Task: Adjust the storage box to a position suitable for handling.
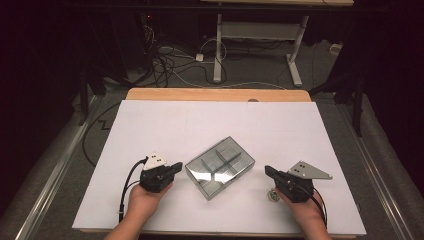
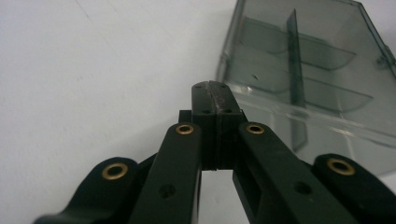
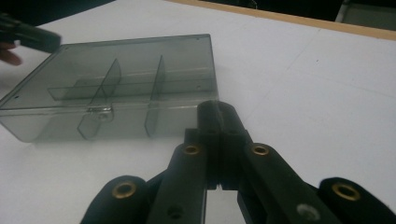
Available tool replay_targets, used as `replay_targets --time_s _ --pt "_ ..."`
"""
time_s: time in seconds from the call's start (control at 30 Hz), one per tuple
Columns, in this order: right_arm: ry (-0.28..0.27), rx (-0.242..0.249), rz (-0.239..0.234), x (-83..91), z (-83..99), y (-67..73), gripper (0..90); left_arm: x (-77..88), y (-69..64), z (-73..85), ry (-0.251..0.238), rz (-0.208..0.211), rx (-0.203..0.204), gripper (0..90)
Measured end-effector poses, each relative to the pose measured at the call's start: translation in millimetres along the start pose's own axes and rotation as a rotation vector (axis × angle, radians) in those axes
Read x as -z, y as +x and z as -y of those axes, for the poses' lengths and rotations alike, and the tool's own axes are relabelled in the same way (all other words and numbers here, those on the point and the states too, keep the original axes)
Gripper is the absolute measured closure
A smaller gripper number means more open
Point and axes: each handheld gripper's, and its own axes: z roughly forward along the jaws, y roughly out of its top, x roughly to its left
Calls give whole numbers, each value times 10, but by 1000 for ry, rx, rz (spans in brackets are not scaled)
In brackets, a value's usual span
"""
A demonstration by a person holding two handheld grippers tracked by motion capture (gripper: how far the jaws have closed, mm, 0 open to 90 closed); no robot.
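Note:
A clear grey plastic box (image 1: 219,167) with inner dividers lies closed at the middle of the white table sheet (image 1: 175,125). My left gripper (image 1: 177,167) sits just left of the box, pointing at its left corner, jaws shut with nothing between them. In the left gripper view its shut tips (image 2: 212,91) stand a little short of the box (image 2: 317,84). My right gripper (image 1: 267,171) rests to the right of the box, also shut and empty. In the right gripper view its tips (image 3: 218,112) point at the box's near corner (image 3: 116,88), and the other gripper (image 3: 32,37) shows beyond it.
A small pale object (image 1: 273,195) lies on the sheet beside my right hand. The table's wooden far edge (image 1: 215,94) shows past the sheet. Beyond it are floor cables (image 1: 165,65) and the white legs of a desk (image 1: 218,45).

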Motion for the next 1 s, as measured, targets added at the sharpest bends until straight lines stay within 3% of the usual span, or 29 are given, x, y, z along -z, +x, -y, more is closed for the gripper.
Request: replay_targets --time_s 0.1,0.13,0.2,0.23,0.3,0.53,0.7,1.0 --pt "3 8 14 -80 -86 -15 900 86 -77 76 18 8 19 876" --pt "5 11 14 -131 -123 -19 900 140 -113 112 16 29 38 876" --pt "29 20 23 -226 -174 -22 900 155 -136 120 21 32 30 876" --pt "48 27 29 -303 -205 -34 900 163 -181 120 29 25 -6 875" --pt "77 33 42 -409 -237 -63 900 157 -183 117 39 43 -28 875" --pt "153 7 57 -702 -242 -209 900 137 -108 146 63 76 -33 875" --pt "193 10 30 -783 -250 -218 900 171 -39 160 43 105 -15 875" --pt "217 50 -11 -715 -215 -88 900 180 21 163 31 79 8 875"
